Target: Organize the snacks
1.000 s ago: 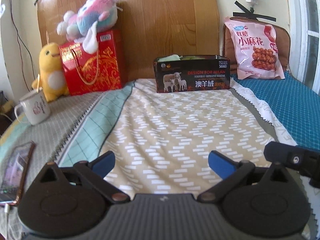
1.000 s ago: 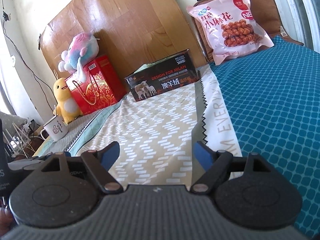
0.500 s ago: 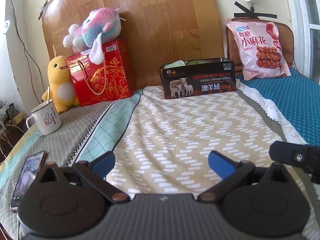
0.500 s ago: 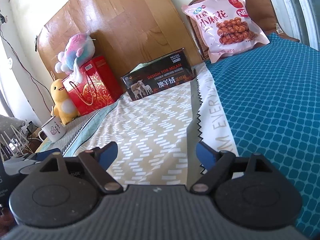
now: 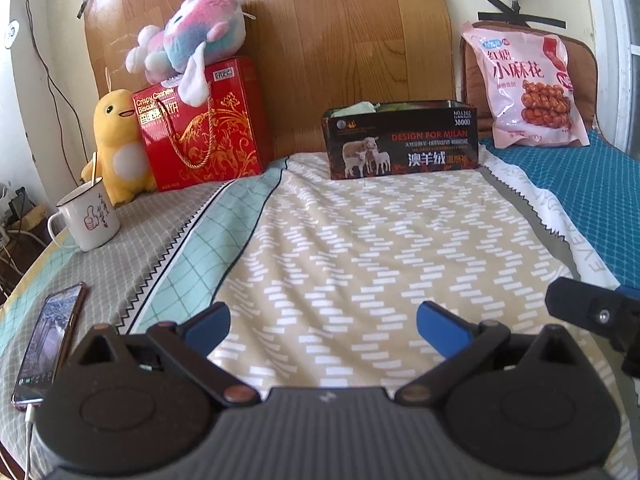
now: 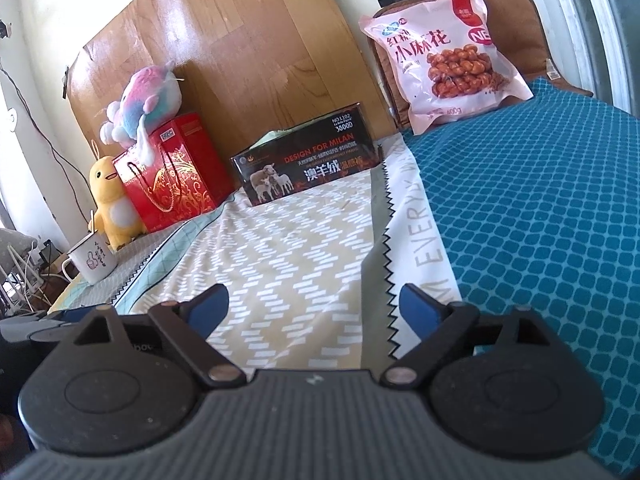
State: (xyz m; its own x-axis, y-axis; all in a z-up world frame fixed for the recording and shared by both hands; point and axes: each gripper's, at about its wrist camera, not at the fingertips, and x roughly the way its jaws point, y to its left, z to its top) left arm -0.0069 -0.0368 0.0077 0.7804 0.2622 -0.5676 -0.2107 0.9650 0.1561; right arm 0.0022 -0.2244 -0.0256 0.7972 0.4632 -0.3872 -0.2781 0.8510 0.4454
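A pink snack bag (image 5: pixel 528 88) leans upright against a brown cushion at the far right; it also shows in the right wrist view (image 6: pixel 444 60). A black open-top box (image 5: pixel 402 140) with green packets inside stands at the far middle of the bed, and appears in the right wrist view (image 6: pixel 306 164). A red biscuit gift box (image 5: pixel 202 126) stands at far left. My left gripper (image 5: pixel 324 324) is open and empty, low over the patterned sheet. My right gripper (image 6: pixel 314 308) is open and empty, to its right near the teal blanket.
A pink-blue plush (image 5: pixel 188 46) sits on the red box, a yellow plush (image 5: pixel 116 140) beside it. A white mug (image 5: pixel 88 216) and a phone (image 5: pixel 50 336) lie at left. A wooden headboard (image 5: pixel 320 32) backs the bed. A teal blanket (image 6: pixel 540 220) covers the right side.
Both grippers have risen and tilted slightly, so the far objects sit lower in view. Both stay open and empty.
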